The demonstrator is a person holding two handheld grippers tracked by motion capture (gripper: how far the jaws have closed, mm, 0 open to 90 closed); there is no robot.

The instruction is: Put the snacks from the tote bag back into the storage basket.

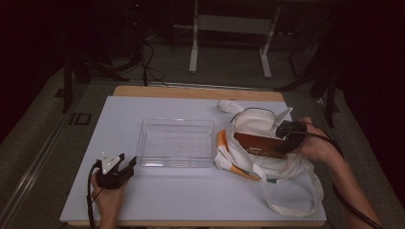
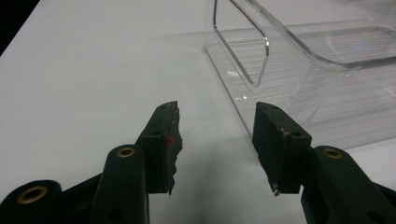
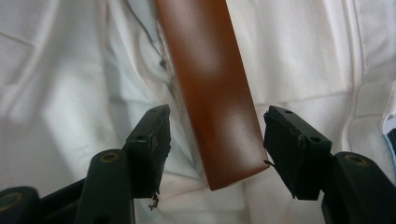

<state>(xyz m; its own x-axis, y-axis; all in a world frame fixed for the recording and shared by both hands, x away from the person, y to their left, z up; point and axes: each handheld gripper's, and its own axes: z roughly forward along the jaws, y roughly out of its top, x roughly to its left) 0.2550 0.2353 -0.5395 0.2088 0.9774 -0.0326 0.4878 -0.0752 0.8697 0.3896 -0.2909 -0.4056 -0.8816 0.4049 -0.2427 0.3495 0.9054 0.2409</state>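
A flat brown box [image 1: 258, 144] lies on a white cloth tote bag [image 1: 253, 121] at the right of the table. My right gripper [image 1: 282, 145] is at the box's right end. In the right gripper view the brown box [image 3: 210, 70] runs between the jaws of that gripper [image 3: 215, 109]. A gap shows on its left side, and the right jaw sits at its corner. The jaws stand open around it, with the bag [image 3: 303, 56] beneath. My left gripper [image 1: 129, 164] rests open and empty at the near left corner of a clear plastic tray [image 1: 176, 120].
The clear tray [image 2: 266, 46] stands empty just beyond my left gripper [image 2: 217, 107]. The bag's strap [image 1: 291, 200] loops toward the table's front right edge. An orange piece [image 1: 222, 140] shows at the bag's left side. The white table cover [image 1: 191, 195] is bare in front.
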